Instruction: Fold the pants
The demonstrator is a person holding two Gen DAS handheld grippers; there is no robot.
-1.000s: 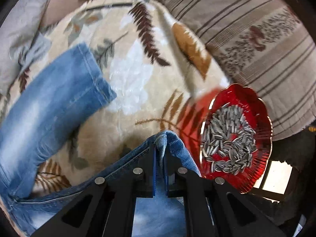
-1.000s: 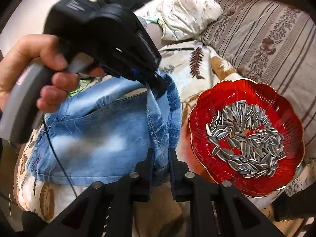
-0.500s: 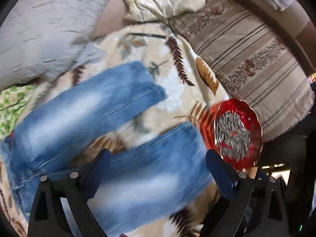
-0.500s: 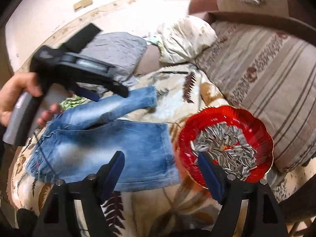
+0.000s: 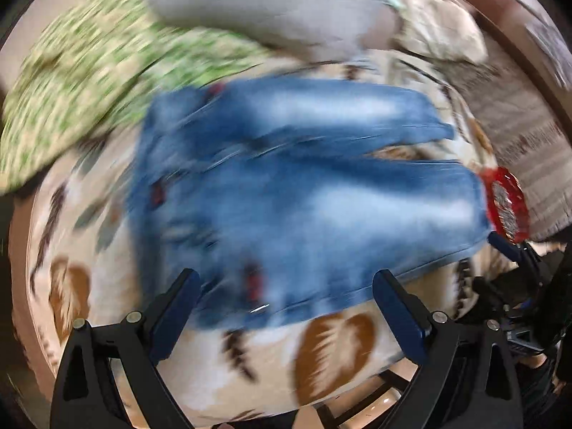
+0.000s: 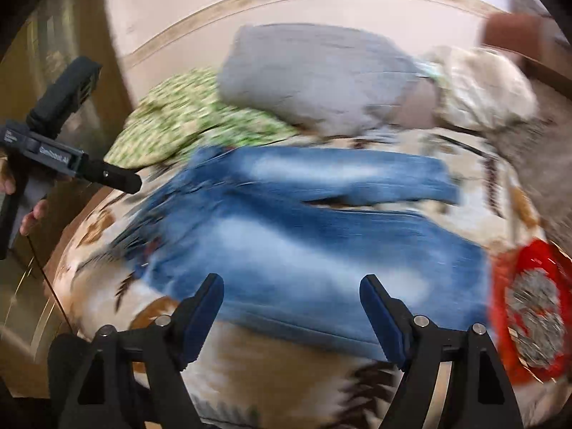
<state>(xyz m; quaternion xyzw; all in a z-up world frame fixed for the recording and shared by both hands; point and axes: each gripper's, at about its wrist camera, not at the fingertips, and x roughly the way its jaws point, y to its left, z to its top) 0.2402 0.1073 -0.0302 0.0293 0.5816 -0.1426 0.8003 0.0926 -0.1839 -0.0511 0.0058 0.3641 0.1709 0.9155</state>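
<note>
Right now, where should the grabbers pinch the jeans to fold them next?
Probably the jeans at the leg hems beside the red plate. The legs lie flat, side by side, hems free, so pinch one each from the plate end and carry them toward the waist.

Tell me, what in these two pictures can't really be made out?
- Jeans: both views are motion-blurred, so seams and the small red marks stay unclear.
- Red dish: cut by the right wrist view's edge; its grey contents are smeared.
- Person's hand: left edge, mostly hidden behind the left gripper's handle.
- Green patterned cloth: blurred, partly under the grey cushion.
</note>
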